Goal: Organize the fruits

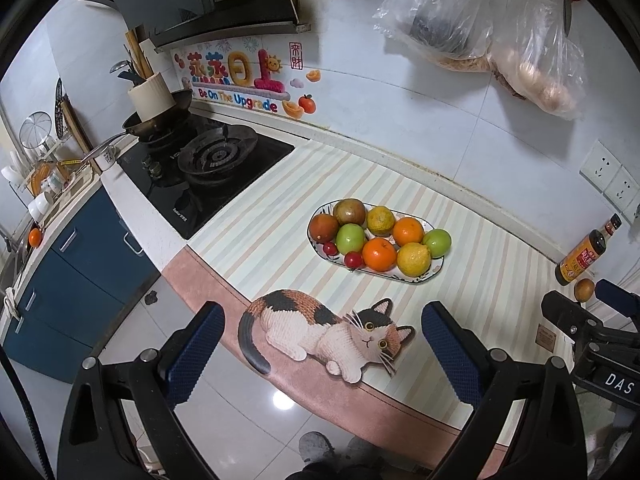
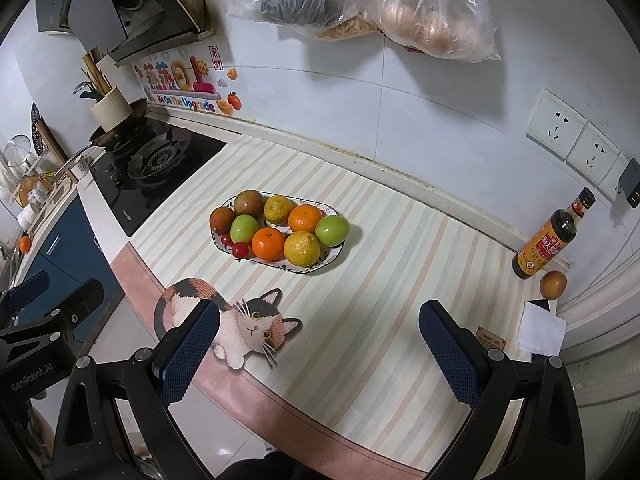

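On the counter the oval plate already holds most fruit; one brown fruit sits beside the sauce bottle, both hand-held grippers spread, empty.

Both views are evenly and fairly brightly lit, with a cool white cast from overhead. A round glare spot sits on the floor tiles, the reflection of a ceiling lamp. The hanging bags throw soft grey shadows down the wall, and the fruit plate casts a faint shadow to its right on the bench. Fisheye distortion bends the bench edge and wall tiles into curves (strongest near the rims), and black vignetting fills the corners. The centre is sharp; the outer edges soften, and the plastic shows small highlights.
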Demonstrator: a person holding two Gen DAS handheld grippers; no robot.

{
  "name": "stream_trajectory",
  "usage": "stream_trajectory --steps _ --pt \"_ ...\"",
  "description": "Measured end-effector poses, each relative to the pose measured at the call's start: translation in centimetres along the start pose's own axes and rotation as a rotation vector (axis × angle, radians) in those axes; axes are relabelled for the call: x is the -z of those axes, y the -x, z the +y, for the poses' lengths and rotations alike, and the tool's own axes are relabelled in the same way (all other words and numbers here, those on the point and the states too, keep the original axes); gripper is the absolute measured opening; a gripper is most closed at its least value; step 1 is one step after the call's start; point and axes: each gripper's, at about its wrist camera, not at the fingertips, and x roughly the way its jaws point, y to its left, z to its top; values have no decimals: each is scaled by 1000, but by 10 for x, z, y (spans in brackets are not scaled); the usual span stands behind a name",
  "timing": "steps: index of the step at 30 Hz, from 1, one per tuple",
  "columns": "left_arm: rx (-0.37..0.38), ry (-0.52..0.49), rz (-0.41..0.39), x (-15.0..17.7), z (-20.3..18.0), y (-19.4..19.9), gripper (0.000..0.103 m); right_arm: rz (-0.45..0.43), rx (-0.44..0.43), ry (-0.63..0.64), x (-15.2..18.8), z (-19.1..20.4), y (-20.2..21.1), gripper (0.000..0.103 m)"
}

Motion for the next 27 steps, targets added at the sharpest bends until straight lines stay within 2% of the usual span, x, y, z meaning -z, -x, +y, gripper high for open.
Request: stream_trajectory --steps 27 --pt "3 -9 -17 -7 -3 8 101 -9 -4 -6 -3 2 5 102"
